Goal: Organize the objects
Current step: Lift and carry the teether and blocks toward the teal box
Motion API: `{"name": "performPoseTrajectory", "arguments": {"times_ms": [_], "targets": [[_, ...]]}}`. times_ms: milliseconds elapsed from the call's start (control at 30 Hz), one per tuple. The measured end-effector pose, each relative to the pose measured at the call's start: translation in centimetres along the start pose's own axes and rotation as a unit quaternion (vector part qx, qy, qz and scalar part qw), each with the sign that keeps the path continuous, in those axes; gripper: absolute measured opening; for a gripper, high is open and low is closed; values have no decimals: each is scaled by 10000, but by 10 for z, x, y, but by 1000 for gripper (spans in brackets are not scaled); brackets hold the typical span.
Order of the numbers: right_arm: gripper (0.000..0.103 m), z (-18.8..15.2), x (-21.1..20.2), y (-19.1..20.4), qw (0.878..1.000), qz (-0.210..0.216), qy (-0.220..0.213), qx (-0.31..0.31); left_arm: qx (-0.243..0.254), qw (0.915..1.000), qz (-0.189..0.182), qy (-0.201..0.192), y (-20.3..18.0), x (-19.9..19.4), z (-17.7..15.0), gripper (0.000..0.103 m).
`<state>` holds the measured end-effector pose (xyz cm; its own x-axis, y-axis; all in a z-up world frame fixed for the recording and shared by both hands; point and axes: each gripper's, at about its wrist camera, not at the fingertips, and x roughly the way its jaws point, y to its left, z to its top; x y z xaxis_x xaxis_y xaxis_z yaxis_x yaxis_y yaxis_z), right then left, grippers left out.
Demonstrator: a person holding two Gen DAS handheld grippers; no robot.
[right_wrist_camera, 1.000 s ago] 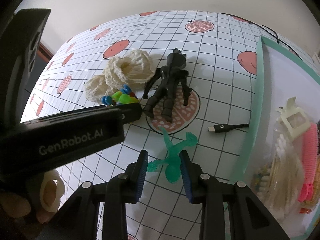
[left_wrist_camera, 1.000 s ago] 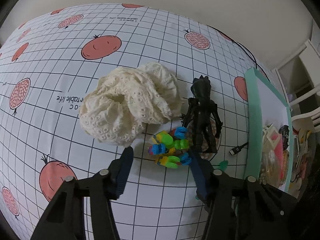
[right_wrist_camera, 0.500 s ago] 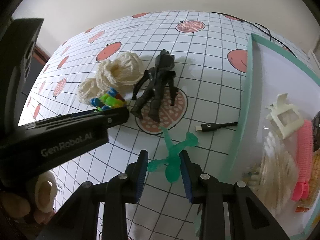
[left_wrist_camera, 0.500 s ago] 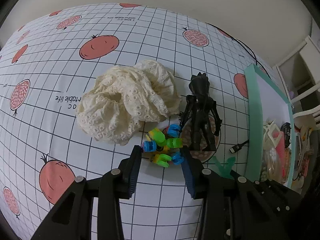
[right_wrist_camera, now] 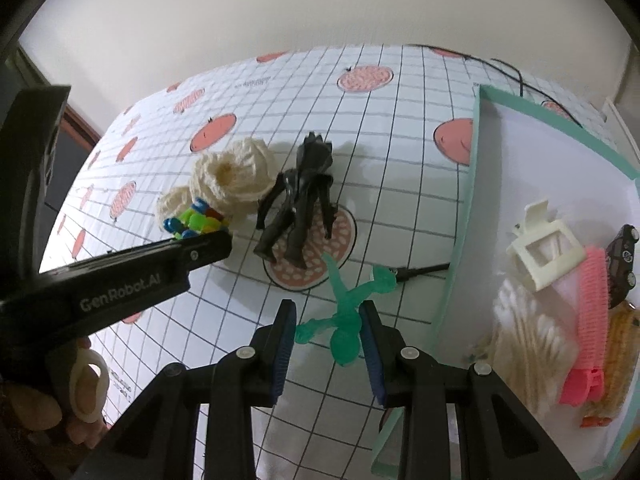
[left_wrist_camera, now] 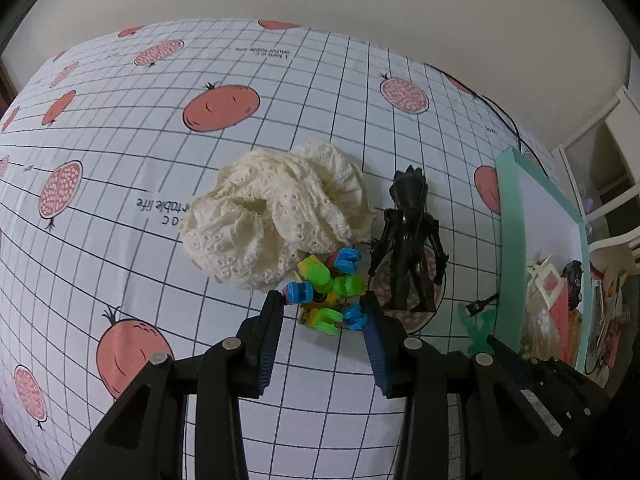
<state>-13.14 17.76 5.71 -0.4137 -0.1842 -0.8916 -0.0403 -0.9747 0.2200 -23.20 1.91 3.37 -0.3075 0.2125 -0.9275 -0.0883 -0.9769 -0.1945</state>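
Observation:
A colourful block toy (left_wrist_camera: 324,300) lies on the checked tablecloth against a cream lace cloth (left_wrist_camera: 276,220). My left gripper (left_wrist_camera: 323,304) has a finger pressed against each side of it. A black figure (left_wrist_camera: 410,248) lies just to the right, over a pomegranate print. In the right wrist view, my right gripper (right_wrist_camera: 327,320) is shut on a translucent green figure (right_wrist_camera: 346,312), held above the table near the teal rim of a white tray (right_wrist_camera: 464,220). The same block toy (right_wrist_camera: 196,220) shows there at the tip of the left tool.
The tray holds a white claw clip (right_wrist_camera: 540,248), a pink comb (right_wrist_camera: 592,320), cotton swabs (right_wrist_camera: 520,332) and a small dark car (right_wrist_camera: 622,256). A black cable plug (right_wrist_camera: 420,270) lies by the tray's edge. A hand (right_wrist_camera: 84,392) grips the left tool.
My left gripper moved forward and narrowed from wide open onto the block toy. My right gripper carried the green figure rightward, closer to the tray.

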Motion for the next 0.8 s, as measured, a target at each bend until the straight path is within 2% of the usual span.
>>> {"name": "performPoseTrajectory", "arguments": {"times_ms": [300, 433, 800], "targets": [[34, 11, -24, -7, 9975, 48, -653, 263, -73, 9992, 2, -392, -4, -12, 9, 40], [34, 13, -31, -18, 9963, 9, -762, 396, -49, 9989, -14, -476, -12, -15, 11, 40], [34, 15, -59, -76, 9886, -354, -1130, 926, 304, 9947, -405, -890, -54, -37, 7, 40]]}}
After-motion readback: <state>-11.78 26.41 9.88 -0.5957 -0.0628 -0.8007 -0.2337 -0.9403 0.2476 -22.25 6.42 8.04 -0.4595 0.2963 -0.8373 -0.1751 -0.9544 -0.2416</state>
